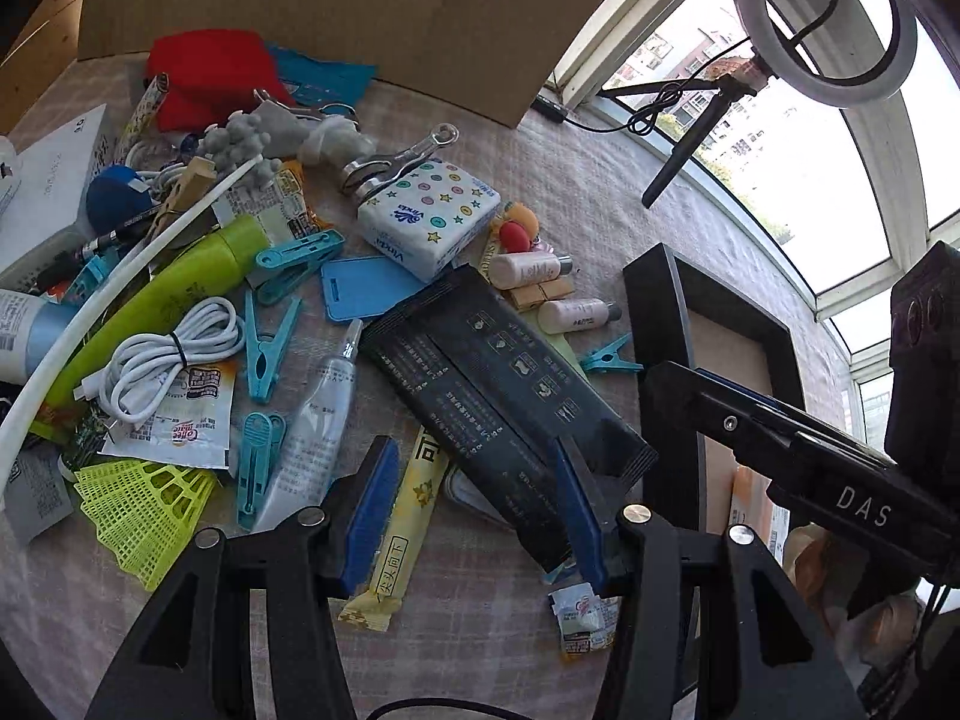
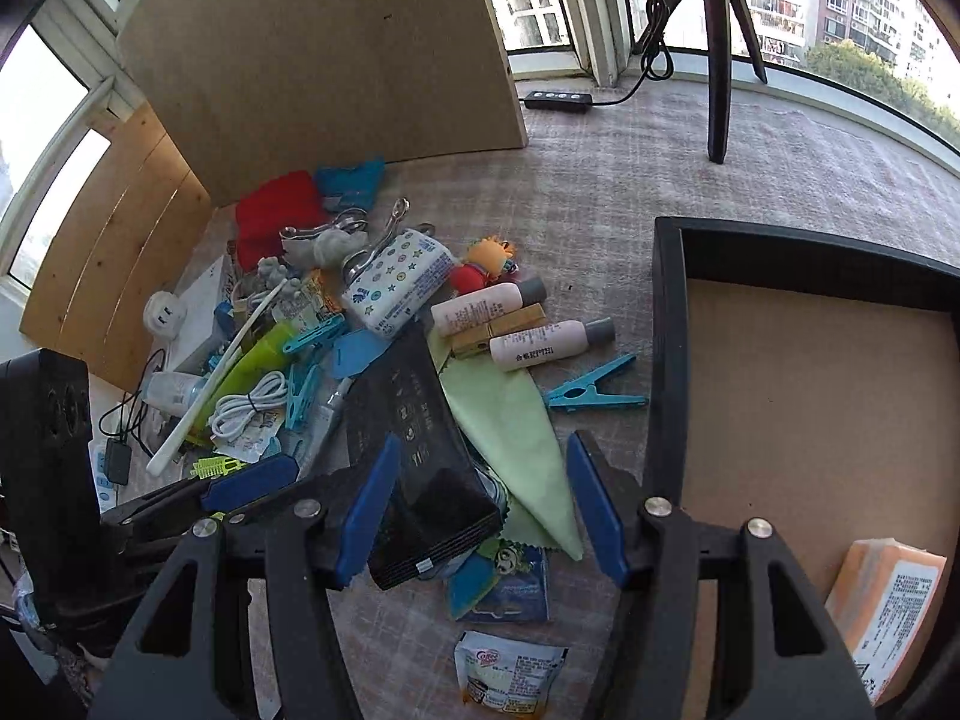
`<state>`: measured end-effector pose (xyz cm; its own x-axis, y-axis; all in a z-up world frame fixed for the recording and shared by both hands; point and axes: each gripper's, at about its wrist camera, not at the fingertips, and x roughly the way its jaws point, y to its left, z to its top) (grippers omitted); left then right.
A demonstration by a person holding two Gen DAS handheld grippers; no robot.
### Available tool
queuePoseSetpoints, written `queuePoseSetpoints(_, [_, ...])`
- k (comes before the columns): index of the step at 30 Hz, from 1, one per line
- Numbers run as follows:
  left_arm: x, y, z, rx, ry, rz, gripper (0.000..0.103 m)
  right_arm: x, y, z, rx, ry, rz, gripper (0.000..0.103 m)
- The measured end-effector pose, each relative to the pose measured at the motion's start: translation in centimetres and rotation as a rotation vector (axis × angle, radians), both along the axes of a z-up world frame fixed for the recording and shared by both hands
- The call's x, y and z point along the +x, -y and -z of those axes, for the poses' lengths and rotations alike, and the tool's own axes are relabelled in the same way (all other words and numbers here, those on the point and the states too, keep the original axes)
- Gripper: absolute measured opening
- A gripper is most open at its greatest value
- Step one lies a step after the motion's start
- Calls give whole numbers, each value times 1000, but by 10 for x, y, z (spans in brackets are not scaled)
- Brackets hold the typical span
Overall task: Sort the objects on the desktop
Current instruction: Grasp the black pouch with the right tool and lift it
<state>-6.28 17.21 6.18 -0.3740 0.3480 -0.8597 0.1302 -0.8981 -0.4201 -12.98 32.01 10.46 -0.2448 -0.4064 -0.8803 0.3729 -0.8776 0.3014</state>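
- Right wrist view: right gripper (image 2: 480, 504) spread wide, empty, long black foil packet (image 2: 414, 450) lying between its fingers, long axis running forward.
- Left gripper (image 1: 474, 510) likewise wide, empty, just beside.

We see long black printed foil packet (image 2: 414, 450) lying flat atop clutter heap, mid worktop; black-rimmed cardboard-floored tray (image 2: 666, 360) at right edge, orange packet (image 2: 888, 606) in near corner.

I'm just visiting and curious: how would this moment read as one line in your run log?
task: sort desktop objects | left gripper: open, over black packet | right gripper: open, same packet | black tray: holds orange pack
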Motion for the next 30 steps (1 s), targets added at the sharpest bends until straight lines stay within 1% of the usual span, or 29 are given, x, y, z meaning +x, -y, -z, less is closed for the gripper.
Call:
queuePoseSetpoints(7, [-4, -3, 11, 15, 30, 8, 50, -18, 20, 18, 13, 60, -45, 57])
queuePoseSetpoints(15, [-13, -13, 24, 49, 52, 24, 50, -22, 35, 35, 7, 112, -74, 56])
queuePoseSetpoints(17, [-14, -14, 25, 51, 49, 27, 50, -22, 37, 40, 1, 132, -71, 54])
queuePoseSetpoints(19, [-14, -14, 26, 56, 44, 34, 50, -21, 39, 45, -8, 156, -66, 48])
queuePoseSetpoints(21, [-15, -15, 26, 50, 39, 37, 51, -20, 40, 50, -15, 172, -61, 46])
queuePoseSetpoints(22, [-16, -14, 26, 51, 35, 35, 51, -19, 40, 51, -13, 172, -54, 41])
queuePoseSetpoints(23, [-16, -13, 26, 56, 34, 33, 51, -18, 40, 51, -17, 166, -48, 40])
queuePoseSetpoints(25, [-16, -12, 25, 66, 32, 27, 51, -16, 39, 49, -21, 157, -41, 35])
queuePoseSetpoints(30, [-13, -17, 18, 52, 13, 47, 51, -10, 34, 45, -33, 153, -37, 35])
